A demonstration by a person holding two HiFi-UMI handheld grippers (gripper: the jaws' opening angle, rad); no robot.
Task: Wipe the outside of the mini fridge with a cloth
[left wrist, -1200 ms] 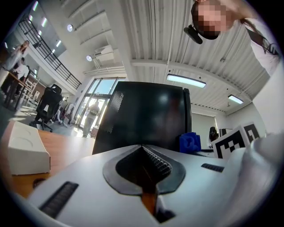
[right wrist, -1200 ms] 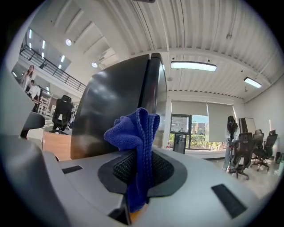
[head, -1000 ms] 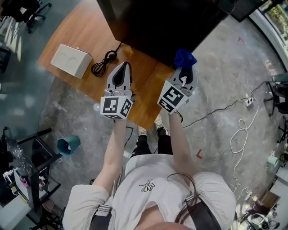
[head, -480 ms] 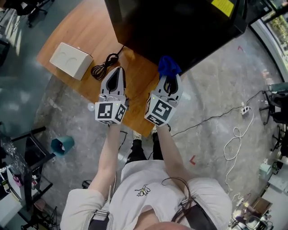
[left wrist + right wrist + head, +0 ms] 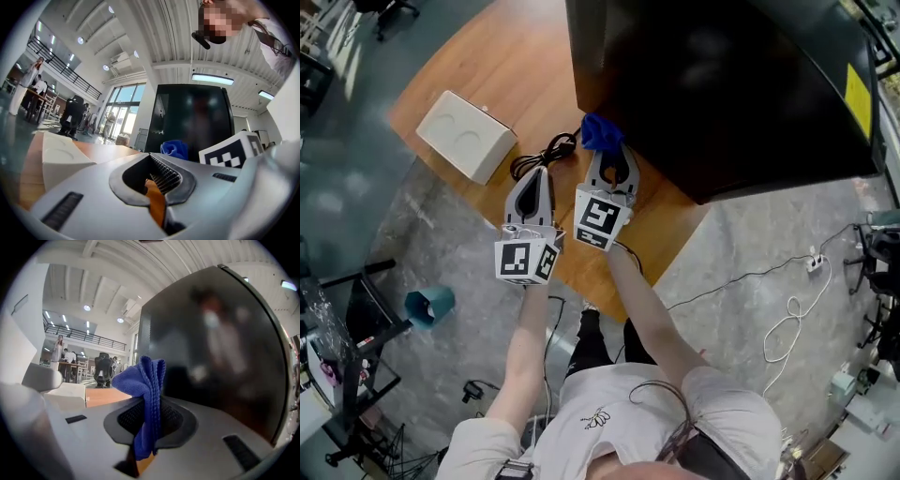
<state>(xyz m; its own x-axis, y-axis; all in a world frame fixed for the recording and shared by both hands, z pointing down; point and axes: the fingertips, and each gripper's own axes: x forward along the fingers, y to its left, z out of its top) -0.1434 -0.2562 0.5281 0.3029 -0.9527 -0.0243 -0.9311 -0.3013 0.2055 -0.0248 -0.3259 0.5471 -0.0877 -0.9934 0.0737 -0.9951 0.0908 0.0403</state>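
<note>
The jaws of the right gripper (image 5: 151, 404) are pinched tight on a blue cloth (image 5: 139, 378), which hangs folded between them and bunches up above their tips. The jaws of the left gripper (image 5: 151, 157) are pressed together with nothing between them; only a sliver of orange-brown bench (image 5: 506, 66) shows through the hollow behind the tips. In the head view the black fridge (image 5: 722, 84) stands on the far right part of the wooden bench, and the cloth sits at the fridge's near left corner, low down by the bench top. In the right gripper view the cloth stands just before a glossy dark face of the fridge; whether it touches that face cannot be told. The left gripper is over the bench just to the left of the right one and a little nearer, the two side by side but apart, both pointing far. A coiled black cable (image 5: 546, 153) lies on the bench just ahead of the left gripper's tips, between the fridge and a white box (image 5: 467, 137) that sits on the left part of the bench. A yellow sticker (image 5: 859, 97) marks the fridge at its far right. On the grey floor (image 5: 750, 244), a teal bin (image 5: 429, 305) stands near left.
</note>
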